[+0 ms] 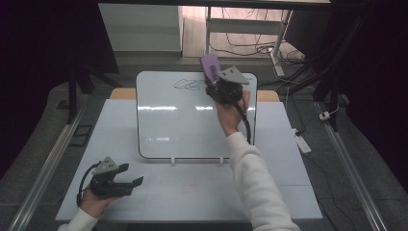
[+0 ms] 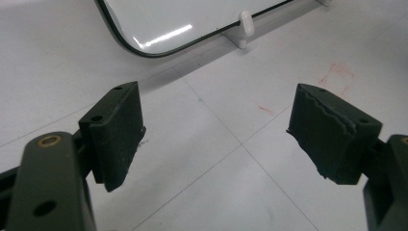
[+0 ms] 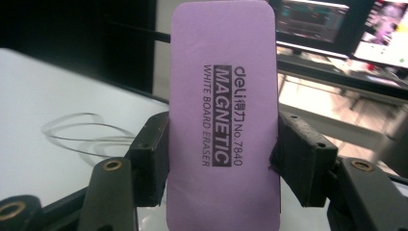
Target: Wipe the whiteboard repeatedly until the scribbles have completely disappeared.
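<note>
eraser: the flat purple rectangular magnetic whiteboard eraser (image 3: 223,115) sits upright between the right gripper's (image 1: 219,82) fingers (image 3: 149,159), clamped across its narrow width, its printed face turned to the right gripper view. held by the sides like this, most of its length stands clear above the fingers, which i judge leaves plenty of pad free to wipe with.
where it is: raised near the far right part of the white glossy rounded-corner whiteboard (image 1: 168,120), just right of the black scribbled loops (image 1: 188,85). whether it touches the board i cannot tell.
right fingers: closed firmly on the eraser's two long edges, nothing else in them.
left fingers: the left gripper (image 1: 131,182) rests low over the near left of the pale tiled worktop (image 1: 279,192), its fingers (image 2: 118,134) spread wide with nothing between them. it looks parked out of the way, since wiping needs one hand.
whiteboard: propped on two small white clip feet (image 2: 244,26) at its near edge, tilted toward the person, so the drawing faces the hand that reaches it.
scribble: still whole, so the wiping seems about to begin.
worktop marks: faint red smudges (image 2: 337,77) lie on the tiles in front of the board, apart from the work.
</note>
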